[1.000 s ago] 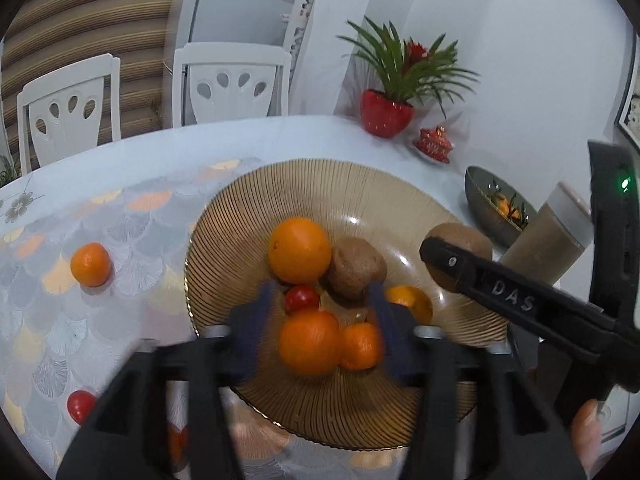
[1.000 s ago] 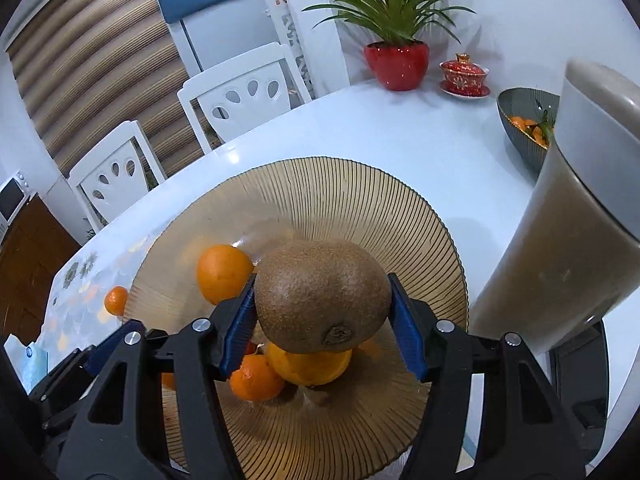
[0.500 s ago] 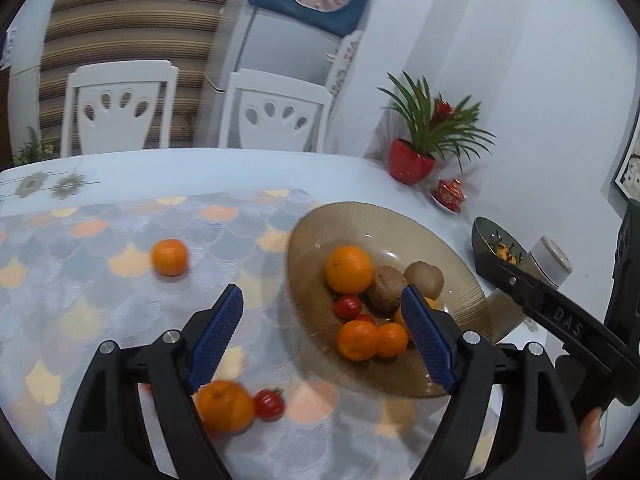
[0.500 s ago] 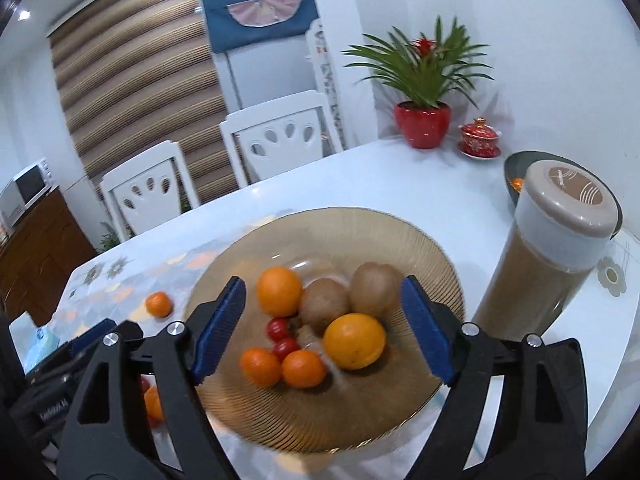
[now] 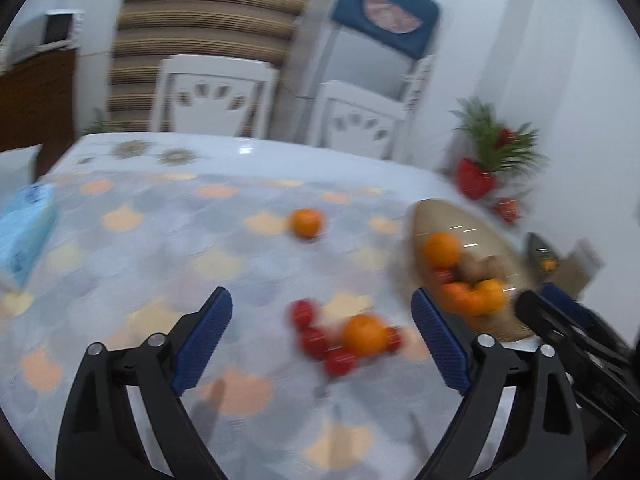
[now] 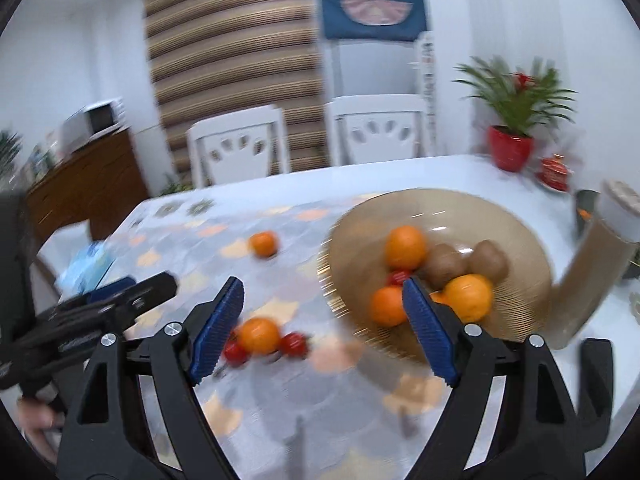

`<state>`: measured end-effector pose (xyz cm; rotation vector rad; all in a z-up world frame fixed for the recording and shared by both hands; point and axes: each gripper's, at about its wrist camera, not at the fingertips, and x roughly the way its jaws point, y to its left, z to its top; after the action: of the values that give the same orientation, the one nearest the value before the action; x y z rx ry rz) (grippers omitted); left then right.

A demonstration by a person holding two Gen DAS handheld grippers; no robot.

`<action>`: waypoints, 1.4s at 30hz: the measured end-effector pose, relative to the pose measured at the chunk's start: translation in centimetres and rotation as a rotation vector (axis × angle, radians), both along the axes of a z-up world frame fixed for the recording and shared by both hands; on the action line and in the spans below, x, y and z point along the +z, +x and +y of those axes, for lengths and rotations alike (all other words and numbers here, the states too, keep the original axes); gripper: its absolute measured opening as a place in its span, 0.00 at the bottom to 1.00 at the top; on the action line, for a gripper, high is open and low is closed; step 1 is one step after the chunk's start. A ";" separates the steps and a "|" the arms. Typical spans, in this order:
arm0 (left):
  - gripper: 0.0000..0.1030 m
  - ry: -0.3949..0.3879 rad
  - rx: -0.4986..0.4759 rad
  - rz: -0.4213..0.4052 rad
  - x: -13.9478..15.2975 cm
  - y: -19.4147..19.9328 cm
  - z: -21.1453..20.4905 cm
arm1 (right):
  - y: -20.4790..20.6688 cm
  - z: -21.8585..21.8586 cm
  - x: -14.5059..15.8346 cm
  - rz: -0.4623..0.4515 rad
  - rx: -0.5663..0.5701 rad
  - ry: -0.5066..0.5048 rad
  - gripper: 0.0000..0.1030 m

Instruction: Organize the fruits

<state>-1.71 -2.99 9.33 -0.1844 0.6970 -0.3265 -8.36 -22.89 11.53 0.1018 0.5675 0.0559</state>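
Currently: left gripper, fingers spread wide, empty, above the tabletop. Right gripper, fingers likewise spread, holding nothing. Loose orange among tomatoes on tabletop; further fruit in bowl.

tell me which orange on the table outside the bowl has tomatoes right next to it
The near orange, just ahead of the left gripper, sits among small red tomatoes. The far orange lies alone on the tablecloth.
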 end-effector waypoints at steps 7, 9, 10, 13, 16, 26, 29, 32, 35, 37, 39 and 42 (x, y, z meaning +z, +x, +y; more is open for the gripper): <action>0.88 0.117 0.088 0.085 -5.3 0.4 2.7 | 1.5 2.6 -5.5 0.069 0.095 -0.046 0.91; 0.88 0.139 0.088 0.090 -6.1 0.6 2.6 | 2.3 2.3 -6.7 0.110 0.093 -0.032 0.91; 0.88 0.148 0.085 0.089 -6.3 0.7 2.4 | 2.6 2.1 -7.2 0.131 0.095 -0.014 0.91; 0.95 0.169 0.067 0.076 -6.5 0.5 1.8 | 3.1 1.6 -7.9 0.170 0.115 0.042 0.96; 0.95 0.219 0.025 0.086 -6.8 0.3 0.4 | 3.8 1.7 -8.8 0.232 0.111 0.046 0.97; 0.95 0.226 0.028 0.142 -7.6 0.8 0.6 | 4.0 1.9 -9.4 0.268 0.086 0.017 0.97; 0.95 0.227 0.021 0.141 -7.6 0.7 0.4 | 4.1 1.7 -9.5 0.272 0.081 0.029 0.97; 0.95 0.228 0.023 0.145 -7.6 0.7 0.4 | 4.2 1.4 -9.5 0.280 0.077 0.041 0.97; 0.95 0.227 0.025 0.152 -7.7 0.9 0.4 | 4.2 1.4 -9.5 0.280 0.076 0.045 0.97; 0.95 0.224 0.027 0.151 -7.7 0.8 0.5 | 4.2 1.3 -9.5 0.282 0.078 0.047 0.97; 0.95 0.220 0.028 0.152 -7.6 0.8 0.6 | 4.3 1.2 -9.6 0.286 0.076 0.052 0.97; 0.95 0.217 0.029 0.153 -7.7 0.8 0.7 | 4.2 1.0 -9.6 0.286 0.072 0.058 0.97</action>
<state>-0.88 -2.31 1.66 -0.0129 0.8743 -0.2085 -4.11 -21.88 1.97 0.1472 0.8558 0.1293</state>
